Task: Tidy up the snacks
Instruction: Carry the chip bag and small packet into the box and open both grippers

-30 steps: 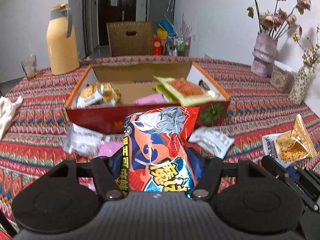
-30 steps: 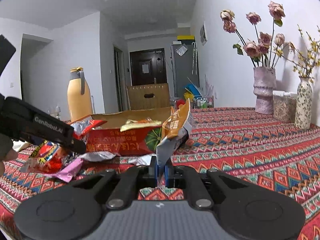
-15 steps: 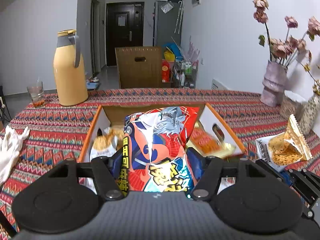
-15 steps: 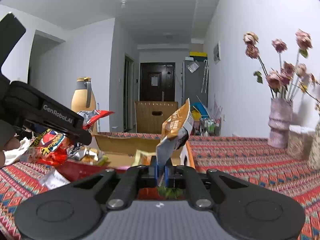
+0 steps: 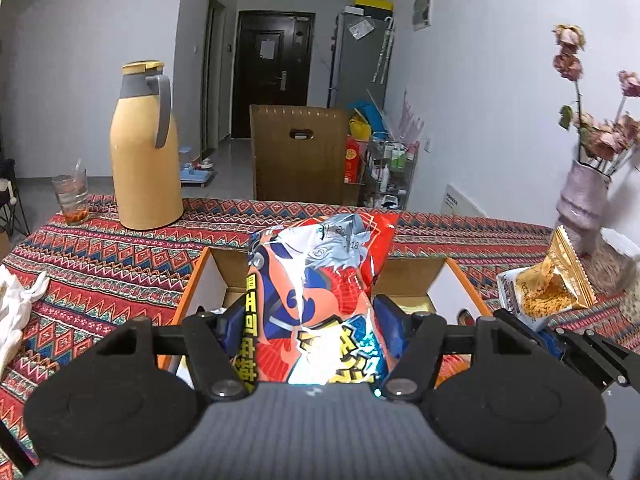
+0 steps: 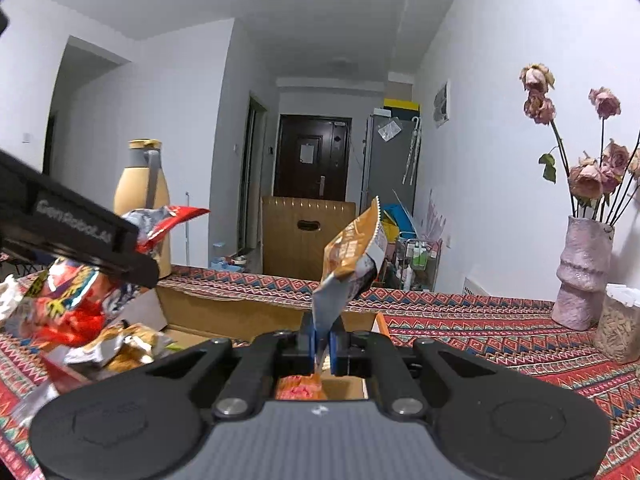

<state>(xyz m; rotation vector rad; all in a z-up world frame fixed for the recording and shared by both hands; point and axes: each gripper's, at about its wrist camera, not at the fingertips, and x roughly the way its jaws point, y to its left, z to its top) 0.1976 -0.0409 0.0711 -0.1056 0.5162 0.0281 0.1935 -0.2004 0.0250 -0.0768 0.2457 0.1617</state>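
Observation:
My left gripper (image 5: 312, 320) is shut on a red and blue snack bag (image 5: 316, 300) and holds it over the open orange cardboard box (image 5: 198, 276). My right gripper (image 6: 323, 340) is shut on a thin orange and white snack packet (image 6: 352, 256) and holds it above the same box (image 6: 224, 312). That packet also shows at the right of the left wrist view (image 5: 548, 288). The left gripper and its red bag (image 6: 72, 300) show at the left of the right wrist view. Several snack packets (image 6: 120, 344) lie in the box.
A tan thermos jug (image 5: 142, 152) and a glass (image 5: 74, 196) stand at the table's far left. A pink vase of dried roses (image 6: 582, 272) and a jar (image 6: 620, 324) stand at the right. A white cloth (image 5: 16, 312) lies at left. A chair (image 5: 298, 152) stands behind the table.
Both grippers have risen and moved forward over the box with their packets still held. The loose packets in front of the box have dropped out of the left wrist view.

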